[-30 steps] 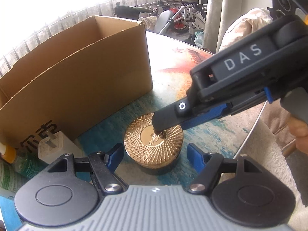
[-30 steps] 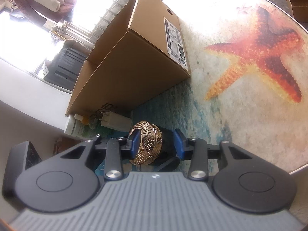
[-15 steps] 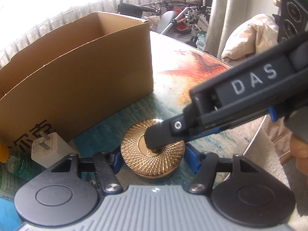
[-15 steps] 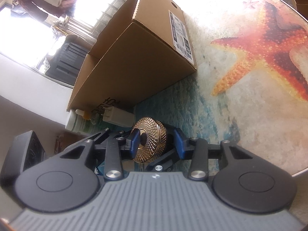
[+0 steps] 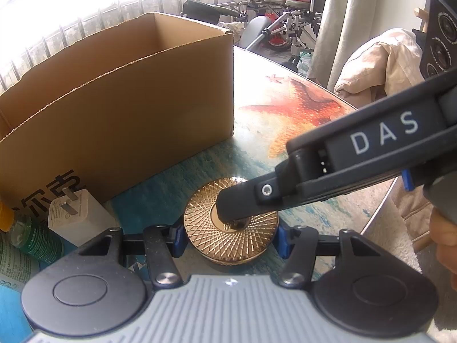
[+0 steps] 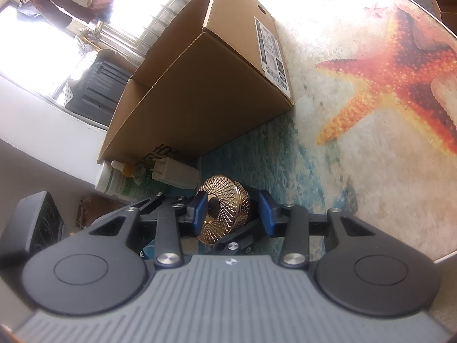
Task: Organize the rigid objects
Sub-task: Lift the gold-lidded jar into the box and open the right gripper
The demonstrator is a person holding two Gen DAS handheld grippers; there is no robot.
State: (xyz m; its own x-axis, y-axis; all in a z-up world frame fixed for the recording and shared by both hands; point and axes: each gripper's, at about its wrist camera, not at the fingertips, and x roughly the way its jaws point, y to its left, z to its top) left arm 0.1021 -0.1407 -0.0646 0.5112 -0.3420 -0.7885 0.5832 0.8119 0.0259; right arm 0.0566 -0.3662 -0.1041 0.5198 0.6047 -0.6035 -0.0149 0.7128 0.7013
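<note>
A round jar with a gold patterned lid [image 5: 231, 225] and dark body sits on the table in front of an open cardboard box [image 5: 120, 120]. My left gripper [image 5: 228, 238] has its blue pads on both sides of the jar, closed against it. My right gripper [image 6: 232, 213] comes in from the right in the left wrist view; one finger [image 5: 242, 200] lies over the lid top. In the right wrist view the jar [image 6: 225, 208] sits between the right pads, one pad on the lid, the other at the base with a small gap.
A white charger plug [image 5: 77, 214] and a green-labelled bottle [image 5: 25, 237] lie left of the jar against the box. The round table [image 5: 300, 108] has a starfish print; its edge runs at right. A wheelchair and cushions stand beyond.
My left gripper moved forward around the jar and its pads closed in on the jar's sides. The right gripper stayed over the lid.
</note>
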